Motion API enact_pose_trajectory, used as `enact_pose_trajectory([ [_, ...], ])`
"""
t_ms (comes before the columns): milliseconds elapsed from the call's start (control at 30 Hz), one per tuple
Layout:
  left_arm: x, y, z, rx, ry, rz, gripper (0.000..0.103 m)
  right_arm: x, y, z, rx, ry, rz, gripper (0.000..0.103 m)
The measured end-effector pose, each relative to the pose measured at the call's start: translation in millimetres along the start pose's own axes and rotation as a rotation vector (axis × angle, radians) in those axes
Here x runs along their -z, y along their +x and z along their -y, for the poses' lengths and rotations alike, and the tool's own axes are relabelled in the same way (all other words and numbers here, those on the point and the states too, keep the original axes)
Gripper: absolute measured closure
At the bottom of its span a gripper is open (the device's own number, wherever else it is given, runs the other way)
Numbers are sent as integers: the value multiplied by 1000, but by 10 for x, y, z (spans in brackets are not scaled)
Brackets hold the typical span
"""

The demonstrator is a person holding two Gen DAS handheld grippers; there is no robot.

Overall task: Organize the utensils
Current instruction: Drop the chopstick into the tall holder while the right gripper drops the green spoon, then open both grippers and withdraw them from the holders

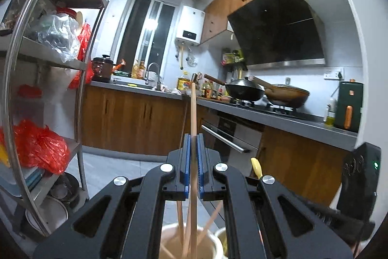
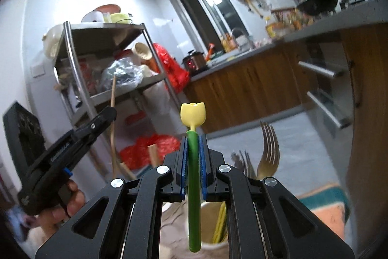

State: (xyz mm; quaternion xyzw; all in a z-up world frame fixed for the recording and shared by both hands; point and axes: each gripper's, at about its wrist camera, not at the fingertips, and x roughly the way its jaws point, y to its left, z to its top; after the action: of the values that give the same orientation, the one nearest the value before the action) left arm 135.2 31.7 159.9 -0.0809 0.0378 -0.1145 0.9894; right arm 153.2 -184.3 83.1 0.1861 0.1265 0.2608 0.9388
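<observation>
My left gripper (image 1: 193, 137) is shut on a long wooden chopstick (image 1: 193, 108) that stands upright between the blue pads. Below it a beige holder cup (image 1: 167, 238) has several more chopsticks in it. My right gripper (image 2: 193, 137) is shut on the green stem (image 2: 194, 186) of a utensil topped by a yellow tulip (image 2: 193, 113), held upright over a second cup (image 2: 208, 220). Forks (image 2: 268, 149) rise from behind the right finger. In the right wrist view the left gripper (image 2: 106, 114) is at the left, a hand under it, with its chopstick (image 2: 112, 98) sticking up.
A steel shelf rack (image 1: 80, 89) with red bags (image 1: 41, 147) stands to the left. The grey kitchen counter (image 1: 278, 117) carries two woks (image 1: 245, 89) and bottles. Oven handles (image 2: 322, 69) jut out under the counter. A coloured mat (image 2: 325, 205) lies on the floor.
</observation>
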Motion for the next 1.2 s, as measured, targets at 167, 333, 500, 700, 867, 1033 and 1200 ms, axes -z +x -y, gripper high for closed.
enact_pose_trajectory([
  [167, 213, 156, 27, -63, 34, 12, 98, 194, 150, -56, 62, -73, 42, 93],
  [333, 410, 95, 10, -74, 72, -7, 98, 392, 216, -121, 101, -163, 34, 93],
  [500, 569, -67, -2, -65, 116, -49, 98, 518, 169, -122, 86, -186, -22, 93],
  [700, 712, -222, -53, -58, 123, -113, 98, 640, 79, -128, 79, -192, -88, 92],
  [867, 783, -264, -104, -64, 116, -180, 97, 712, 98, -187, 74, -214, -155, 83],
  [1033, 786, -407, -131, -68, 108, -200, 61, 655, -110, -248, 79, -204, -138, 77],
  [1200, 815, -629, -161, -79, 114, -212, 53, 656, -467, -258, 89, -205, -128, 69],
])
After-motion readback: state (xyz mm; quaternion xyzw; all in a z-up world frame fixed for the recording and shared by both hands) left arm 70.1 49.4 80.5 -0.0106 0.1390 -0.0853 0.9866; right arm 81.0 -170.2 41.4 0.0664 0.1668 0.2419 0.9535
